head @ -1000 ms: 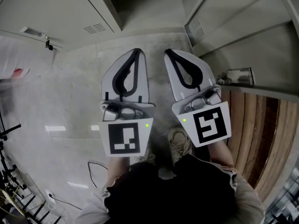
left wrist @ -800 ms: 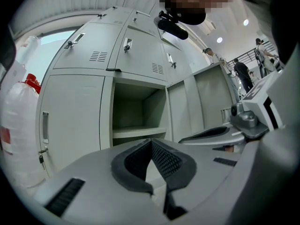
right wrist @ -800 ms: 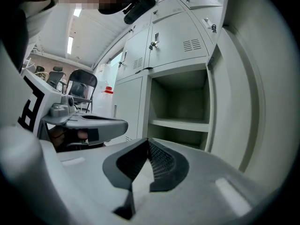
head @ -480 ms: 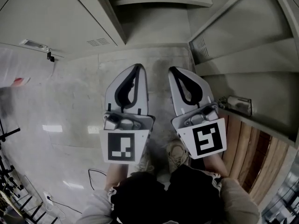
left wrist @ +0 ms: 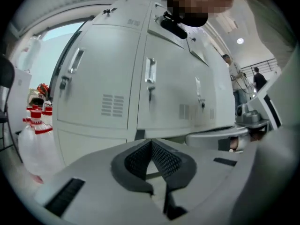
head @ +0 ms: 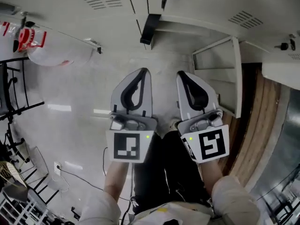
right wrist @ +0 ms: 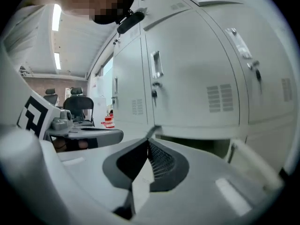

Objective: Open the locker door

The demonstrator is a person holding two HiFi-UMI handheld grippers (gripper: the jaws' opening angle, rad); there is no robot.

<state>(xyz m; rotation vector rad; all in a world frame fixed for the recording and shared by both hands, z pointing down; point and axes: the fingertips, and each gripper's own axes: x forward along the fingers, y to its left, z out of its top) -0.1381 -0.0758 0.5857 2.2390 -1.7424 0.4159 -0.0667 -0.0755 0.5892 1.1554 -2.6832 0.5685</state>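
Locker door (left wrist: 171,78): one of a bank of pale sheet-metal doors facing me, upright and closed, well apart from both tools. I could not tell which door was meant. The nearest closed ones each carried a vertical pull handle (left wrist: 150,71) on the left edge, with a small latch just below it and a vent grille (left wrist: 185,110) lower down.

Judgement: thin steel, so light and stiff, swinging freely on its hinges once the latch lets go. The handle looked smooth and probably slippery. The best hold would be across the handle bar, on the edge away from the hinges, pulling straight outward.

Left gripper (left wrist: 150,144): jaws pressed together, nothing between the ribbed pads. Right gripper (right wrist: 148,145): likewise closed and empty. Both sat side by side in front of me, touching nothing.

View differences:
- Head view only: a lower door (head: 220,74) already stood swung open to my right, beside a wooden panel (head: 262,107), and a cable (head: 101,158) lay on the pale floor (head: 70,107).
- Left gripper view only: handles and latches seen square-on, red-capped water jugs (left wrist: 35,130) at left, and people (left wrist: 229,67) far off at right.
- Right gripper view only: an office chair (right wrist: 77,104) at left, and the dark open compartment (right wrist: 201,146) below the closed doors.
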